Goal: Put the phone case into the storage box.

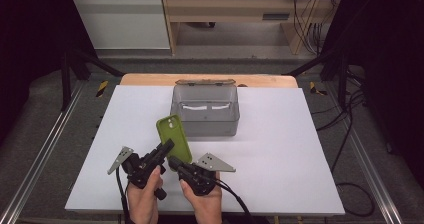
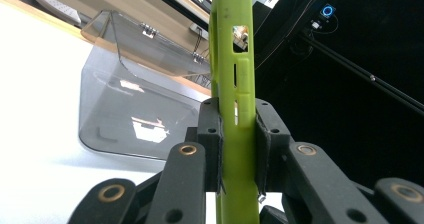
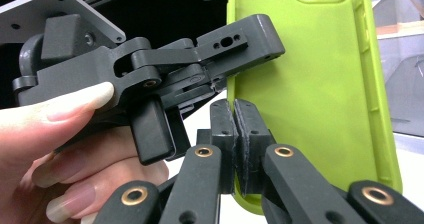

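Clamping the lime-green rubbery phone case [image 1: 174, 136] by its edge between both jaws, the left gripper [image 1: 167, 147] held it above the white table [image 1: 280, 134]. Its length ran up toward twelve o'clock from the gripper. The right gripper [image 1: 173, 162] sat at the case's six o'clock end with its jaws pressed together, apparently empty. A clear grey plastic box [image 1: 205, 110] with its lid open stood at twelve o'clock, just beyond the case.
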`<move>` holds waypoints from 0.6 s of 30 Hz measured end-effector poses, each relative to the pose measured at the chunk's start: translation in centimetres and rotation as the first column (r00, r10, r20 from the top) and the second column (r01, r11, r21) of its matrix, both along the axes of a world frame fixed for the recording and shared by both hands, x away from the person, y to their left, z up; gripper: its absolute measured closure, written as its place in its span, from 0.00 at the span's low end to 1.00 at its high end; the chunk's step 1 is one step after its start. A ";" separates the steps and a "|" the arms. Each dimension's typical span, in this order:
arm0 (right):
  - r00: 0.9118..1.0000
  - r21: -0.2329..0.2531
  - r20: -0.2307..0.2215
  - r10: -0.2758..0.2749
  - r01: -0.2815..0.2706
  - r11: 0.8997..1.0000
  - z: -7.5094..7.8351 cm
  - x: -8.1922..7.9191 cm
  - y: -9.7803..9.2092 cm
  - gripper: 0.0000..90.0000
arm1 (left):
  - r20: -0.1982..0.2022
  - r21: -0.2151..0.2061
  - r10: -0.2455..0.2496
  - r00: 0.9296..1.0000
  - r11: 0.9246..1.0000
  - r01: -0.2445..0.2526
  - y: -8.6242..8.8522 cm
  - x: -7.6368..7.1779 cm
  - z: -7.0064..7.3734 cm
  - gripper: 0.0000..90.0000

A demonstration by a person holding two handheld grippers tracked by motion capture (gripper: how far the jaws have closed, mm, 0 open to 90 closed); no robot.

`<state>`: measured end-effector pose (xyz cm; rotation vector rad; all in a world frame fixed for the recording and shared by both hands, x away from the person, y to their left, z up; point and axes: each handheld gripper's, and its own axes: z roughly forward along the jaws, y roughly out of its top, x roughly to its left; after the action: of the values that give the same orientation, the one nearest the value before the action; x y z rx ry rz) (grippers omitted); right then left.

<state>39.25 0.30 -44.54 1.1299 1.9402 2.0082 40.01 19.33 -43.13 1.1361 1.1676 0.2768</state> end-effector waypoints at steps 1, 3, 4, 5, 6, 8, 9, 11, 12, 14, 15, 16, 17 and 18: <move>1.000 0.000 0.000 0.000 0.000 1.000 0.0 0.0 0.0 0.98 | 0.000 0.000 0.000 1.000 1.000 0.000 0.0 0.0 0.0 0.85; 1.000 0.000 0.007 0.001 -0.001 1.000 0.0 0.0 0.0 0.97 | 0.002 0.007 0.009 1.000 1.000 -0.009 0.0 -0.1 0.0 0.85; 1.000 0.000 0.008 0.002 -0.002 1.000 0.0 0.0 0.0 0.98 | 0.003 0.006 0.008 1.000 1.000 -0.009 0.0 -0.1 0.0 0.85; 1.000 0.000 0.008 0.002 -0.002 1.000 0.0 0.0 0.0 0.98 | 0.007 0.000 0.003 1.000 1.000 -0.003 0.0 -0.1 0.0 0.85; 1.000 0.002 0.007 0.003 -0.003 1.000 0.0 0.0 0.0 0.97 | 0.010 0.001 0.004 1.000 1.000 -0.004 0.0 -0.1 0.0 0.85; 1.000 0.004 0.008 0.004 -0.004 1.000 0.0 0.0 0.1 0.98 | 0.012 0.003 0.006 1.000 1.000 -0.006 0.1 -0.1 0.0 0.85; 1.000 0.004 0.008 0.004 -0.004 1.000 0.0 0.0 0.1 0.98 | 0.012 0.003 0.006 1.000 1.000 -0.006 0.1 -0.1 0.0 0.85; 1.000 0.006 0.006 0.007 -0.007 1.000 -0.1 0.0 0.1 0.97 | 0.010 0.005 0.009 1.000 1.000 -0.009 0.0 -0.1 0.0 0.85; 1.000 0.002 0.006 0.008 -0.008 1.000 -0.2 0.1 0.1 0.97 | 0.008 0.012 0.010 1.000 1.000 -0.010 0.0 -0.1 -0.1 0.85; 1.000 0.006 0.003 0.010 -0.010 1.000 -0.3 0.1 0.1 0.97 | 0.006 0.015 0.010 1.000 1.000 -0.010 0.0 0.0 -0.2 0.86; 1.000 0.006 0.002 0.011 -0.011 1.000 -0.4 0.2 0.1 0.97 | 0.005 0.017 0.009 1.000 1.000 -0.009 0.1 0.0 -0.3 0.85; 1.000 0.008 0.000 0.014 -0.014 1.000 -0.4 0.2 0.1 0.97 | 0.005 0.020 0.009 1.000 1.000 -0.009 0.1 0.0 -0.3 0.85; 1.000 0.011 -0.003 0.017 -0.017 1.000 -0.5 0.3 0.0 0.97 | 0.005 0.021 0.010 1.000 1.000 -0.010 0.1 0.0 -0.3 0.85; 1.000 0.012 -0.006 0.018 -0.018 1.000 -0.5 0.3 0.0 0.97 | 0.005 0.021 0.010 1.000 1.000 -0.010 0.1 0.0 -0.3 0.86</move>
<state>39.58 0.32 -45.03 1.1271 1.9504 2.0308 40.05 19.40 -43.44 1.1476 1.1686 0.2995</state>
